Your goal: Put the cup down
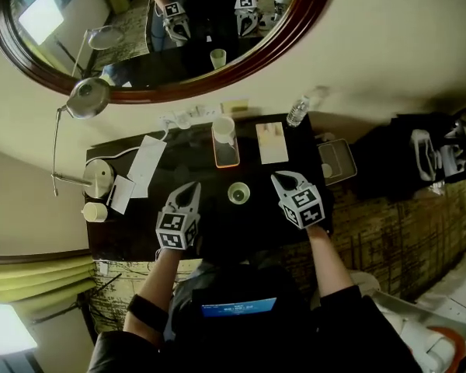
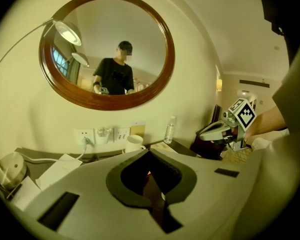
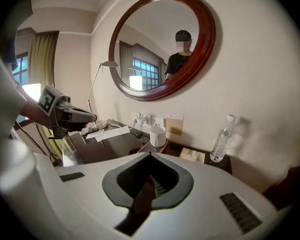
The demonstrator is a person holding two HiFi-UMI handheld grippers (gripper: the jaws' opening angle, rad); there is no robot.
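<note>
Dark tabletop (image 1: 185,162): fills the centre of the head view, with most of the clutter up along the wall side
Cup (image 1: 238,193): small and pale green, and it's down, standing upright on the tabletop at dead centre of the frame, between the two grippers and touching neither
Left gripper (image 1: 195,185): sits lower left of the cup with its jaws pressed together and nothing in them (its own view shows the two jaws meeting, with only the desk beyond)
Right gripper (image 1: 277,178): sits lower right of the cup, also closed tight and empty, its marker cube turned up toward the camera
White mug (image 1: 224,129): above the cup in the frame, at the far end of an orange-edged tray (image 1: 227,156) that reaches toward the wall
Water bottle (image 1: 298,110): stands at the upper right corner of the tabletop, close by the wall
Pale flat box (image 1: 272,143): just right of the tray
White papers (image 1: 146,165): spread over the left part of the tabletop
Desk lamp (image 1: 88,98): at the left edge of the frame, its round head up by the wall
Round mirror (image 1: 151,93): wood-framed, across the top of the frame, reflecting both grippers and the cup
</note>
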